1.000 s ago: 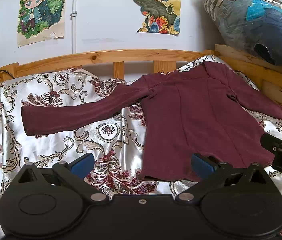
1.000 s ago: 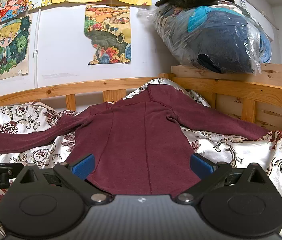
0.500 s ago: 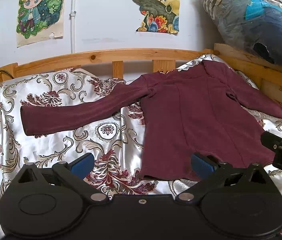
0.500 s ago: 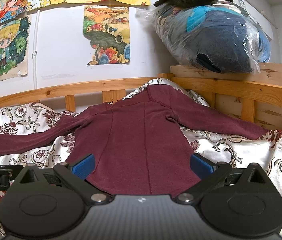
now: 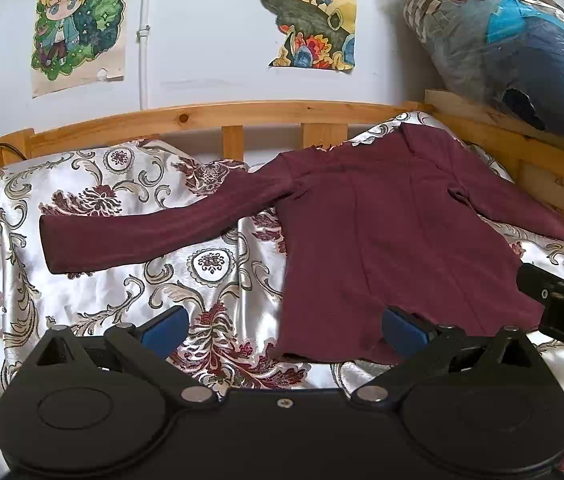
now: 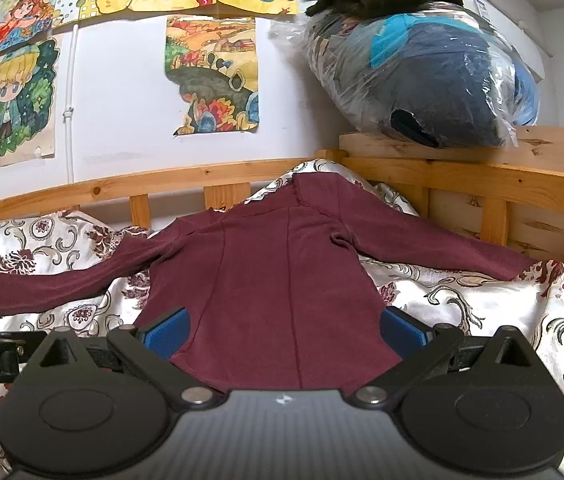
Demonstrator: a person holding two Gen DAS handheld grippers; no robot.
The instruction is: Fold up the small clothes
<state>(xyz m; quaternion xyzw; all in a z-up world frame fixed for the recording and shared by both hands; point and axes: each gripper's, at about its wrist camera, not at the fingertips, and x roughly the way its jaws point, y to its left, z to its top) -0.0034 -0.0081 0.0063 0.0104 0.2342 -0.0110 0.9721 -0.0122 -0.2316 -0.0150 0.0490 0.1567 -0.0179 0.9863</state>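
Observation:
A small maroon long-sleeved top [image 5: 394, 240] lies flat on the bed, neck towards the headboard, both sleeves spread out to the sides; it also shows in the right wrist view [image 6: 277, 280]. My left gripper [image 5: 284, 326] is open and empty, held just before the hem's left corner. My right gripper [image 6: 284, 330] is open and empty, held over the middle of the hem. The right gripper's body shows at the right edge of the left wrist view [image 5: 562, 304].
The bed has a shiny floral sheet [image 5: 101, 288] and a wooden rail [image 5: 209, 114] at the back and right side. A plastic-wrapped bundle of bedding [image 6: 422, 76] sits on the right ledge. Drawings hang on the wall.
Both grippers have drifted very slightly; the top lies as before and both stay open.

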